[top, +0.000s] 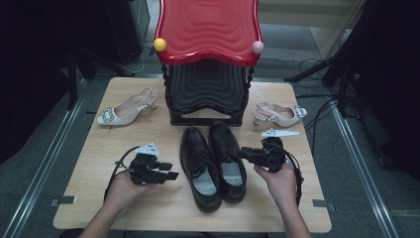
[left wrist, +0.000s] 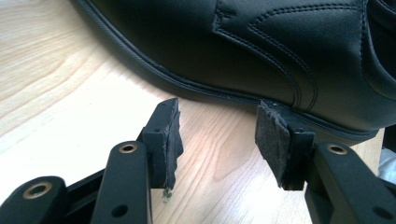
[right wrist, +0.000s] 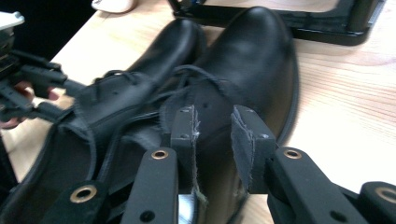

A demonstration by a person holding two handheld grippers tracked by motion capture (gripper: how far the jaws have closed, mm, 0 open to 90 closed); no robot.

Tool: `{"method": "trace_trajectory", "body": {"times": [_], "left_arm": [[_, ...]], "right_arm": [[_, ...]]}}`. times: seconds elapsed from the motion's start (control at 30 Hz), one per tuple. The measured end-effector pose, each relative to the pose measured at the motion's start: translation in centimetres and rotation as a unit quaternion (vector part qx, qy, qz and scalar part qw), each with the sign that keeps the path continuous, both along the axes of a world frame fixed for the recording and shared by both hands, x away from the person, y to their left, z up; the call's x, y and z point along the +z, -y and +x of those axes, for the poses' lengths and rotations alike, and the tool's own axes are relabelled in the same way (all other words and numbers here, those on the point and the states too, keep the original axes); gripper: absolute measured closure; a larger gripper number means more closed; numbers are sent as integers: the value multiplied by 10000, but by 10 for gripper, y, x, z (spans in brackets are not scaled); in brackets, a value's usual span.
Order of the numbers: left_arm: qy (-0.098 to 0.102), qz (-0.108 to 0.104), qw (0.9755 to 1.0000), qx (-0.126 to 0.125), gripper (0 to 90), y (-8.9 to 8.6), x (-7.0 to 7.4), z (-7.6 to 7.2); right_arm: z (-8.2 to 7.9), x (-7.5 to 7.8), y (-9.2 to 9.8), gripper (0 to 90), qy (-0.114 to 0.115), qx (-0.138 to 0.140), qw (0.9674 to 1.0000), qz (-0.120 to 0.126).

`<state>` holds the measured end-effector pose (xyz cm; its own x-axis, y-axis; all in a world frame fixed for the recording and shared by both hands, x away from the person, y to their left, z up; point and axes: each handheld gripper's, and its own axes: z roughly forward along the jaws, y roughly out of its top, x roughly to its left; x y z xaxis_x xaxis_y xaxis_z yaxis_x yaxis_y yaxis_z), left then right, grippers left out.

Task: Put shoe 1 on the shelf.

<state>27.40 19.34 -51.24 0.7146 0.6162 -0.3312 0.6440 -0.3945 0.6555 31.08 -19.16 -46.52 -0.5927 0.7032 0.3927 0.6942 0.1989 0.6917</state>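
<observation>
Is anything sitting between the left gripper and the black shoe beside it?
Nothing visible. The left gripper stands open, facing the side of the left black shoe, with bare table between its pads and the sole.

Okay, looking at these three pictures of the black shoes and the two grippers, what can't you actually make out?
- Left black shoe: left gripper view's top and right edges cut off toe and heel.
- Right black shoe: in right gripper view, the right gripper hides its heel.
- Beige heeled sandals' buckle detail: too small in the high view.
- Shoe rack's lower shelves: dark under its red top.
</observation>
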Motion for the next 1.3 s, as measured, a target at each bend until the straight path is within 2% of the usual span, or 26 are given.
{"method": "trace_trajectory", "body": {"times": [0.17,0.27,0.5,0.53,0.57,0.73,0.87,0.9,1.0,1.13,1.2,1.23,1.27,1.3], "left_arm": [[38,50,9999,94,475,-5,1,1],[25,110,9999,126,456,-6,1,1],[104,209,9997,114,451,-7,1,0],[98,187,9997,119,451,-7,1,0],[101,173,9997,133,451,-8,2,1],[127,156,9997,142,451,-8,3,2],[138,155,9997,146,451,-9,4,3],[142,154,9997,162,451,-9,4,3],[159,135,9997,160,451,-10,5,5],[193,126,9996,166,451,-9,6,7],[211,104,9996,184,451,-9,7,8],[216,98,9995,188,451,-9,7,9],[210,98,9996,173,451,-10,7,9],[200,112,9996,183,451,-10,7,10]], "right_arm": [[-9,10,-9,684,47,185,9998,39],[-14,14,-16,685,-24,312,9995,-1],[-27,18,-40,679,-149,643,9974,-287],[-28,18,-43,673,-148,680,9970,-325],[-30,16,-49,666,-239,712,9966,-342],[-31,13,-57,638,-335,823,9948,-499],[-30,12,-59,606,-407,818,9944,-536],[-31,12,-59,604,-434,793,9941,-607],[-35,10,-60,595,-483,789,9918,-878],[-33,5,-66,583,-621,799,9904,-944],[-28,-2,-75,581,-737,853,9880,-1053],[-28,-2,-75,581,-737,853,9880,-1053],[-24,-7,-81,567,-815,858,9862,-1159],[-24,-7,-81,567,-815,858,9862,-1159]]}}
